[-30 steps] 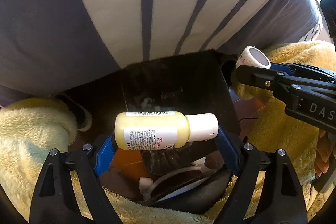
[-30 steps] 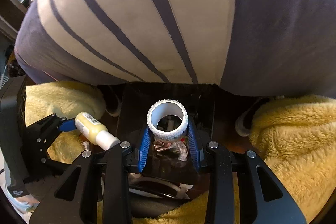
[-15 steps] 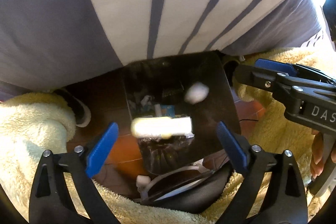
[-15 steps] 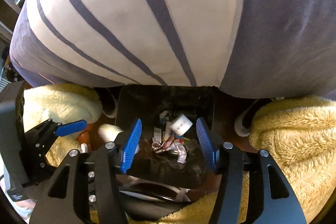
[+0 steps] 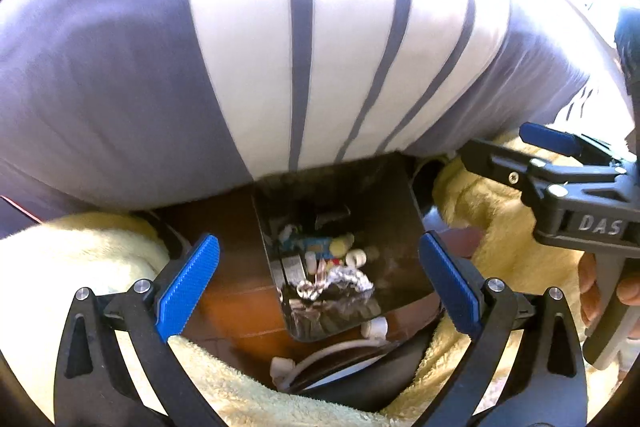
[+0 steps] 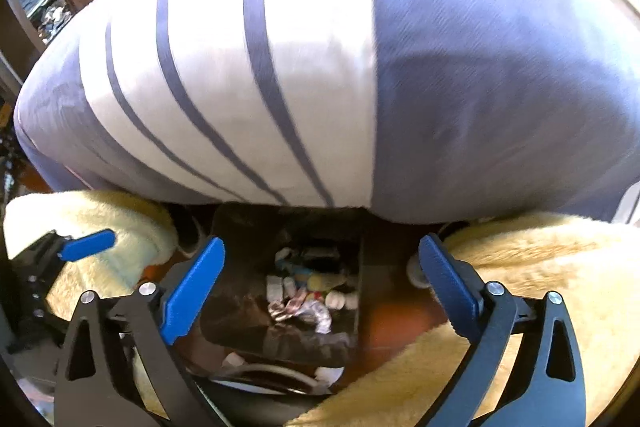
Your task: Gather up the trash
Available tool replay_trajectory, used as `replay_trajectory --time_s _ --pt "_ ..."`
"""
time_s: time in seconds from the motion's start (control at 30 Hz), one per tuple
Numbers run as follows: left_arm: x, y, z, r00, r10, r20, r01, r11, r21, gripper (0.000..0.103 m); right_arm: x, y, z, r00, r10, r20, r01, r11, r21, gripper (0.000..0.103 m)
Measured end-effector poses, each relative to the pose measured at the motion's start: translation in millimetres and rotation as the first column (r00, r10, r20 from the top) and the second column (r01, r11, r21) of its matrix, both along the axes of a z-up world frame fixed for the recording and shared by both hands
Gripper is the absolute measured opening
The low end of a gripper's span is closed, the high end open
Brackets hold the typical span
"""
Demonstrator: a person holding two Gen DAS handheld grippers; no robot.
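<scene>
A dark bin [image 5: 404, 215] stands on the floor below both grippers; it also shows in the right wrist view [image 6: 244, 311]. Inside lie several bits of trash: crumpled foil [image 5: 340, 281], a yellow bottle [image 5: 340, 246] and a white tape roll [image 5: 356, 258]. The yellow bottle [image 6: 320, 282] and tape roll [image 6: 335, 301] show in the right wrist view too. My left gripper [image 5: 318, 287] is open and empty above the bin. My right gripper [image 6: 320, 291] is open and empty above it, and shows at the right of the left wrist view [image 5: 548, 139].
A big grey-and-white striped cushion [image 5: 280, 47] bulges over the bin's far side. Yellow fleece fabric [image 6: 520, 267] flanks the bin on both sides. A white cable with plugs [image 5: 320, 359] lies on the orange-brown floor by the bin's near edge.
Both grippers opened. The yellow bottle dropped from the left gripper and the tape roll from the right gripper into the bin. Both grippers have risen a little.
</scene>
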State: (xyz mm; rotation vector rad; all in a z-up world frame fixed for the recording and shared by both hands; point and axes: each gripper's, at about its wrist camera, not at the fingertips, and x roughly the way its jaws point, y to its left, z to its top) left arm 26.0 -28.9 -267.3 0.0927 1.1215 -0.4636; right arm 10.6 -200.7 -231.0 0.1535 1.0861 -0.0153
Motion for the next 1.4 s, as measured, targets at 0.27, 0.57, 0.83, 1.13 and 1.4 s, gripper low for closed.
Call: replay_trajectory --time_s 0.27,0.57,0.83,1.13,1.4 --pt "-7.5 15.0 73.6 0.984 0.039 0.174 -0.029 0.998 -0.060 0.095 -17.5 -12.9 63.6 0.986 -0.026 0.162 0.042 0.994 -0.100 0.099" --pt "-10.2 27.9 180.6 0.890 0.103 0.445 -0.065 0.993 -0.100 0.095 -36.8 -25.3 176.3 0.883 -0.050 0.467 0.149 0.973 -0.177 0.099" --pt "-29.3 35.3 252.4 0.766 0.165 0.622 -0.104 0.986 -0.133 0.095 -54.6 -23.2 246.4 0.767 -0.045 0.640 0.206 0.962 -0.180 0.099" --pt "-55.3 36.0 284.0 0.687 0.222 0.692 -0.131 0.974 -0.183 0.095 -76.0 -22.6 270.7 0.701 -0.082 0.708 0.249 0.959 -0.136 0.099" --pt "-66.6 38.9 285.9 0.679 0.227 0.698 -0.132 0.973 -0.188 0.095 -86.2 -16.4 266.9 0.687 -0.104 0.719 0.297 0.944 -0.146 0.099"
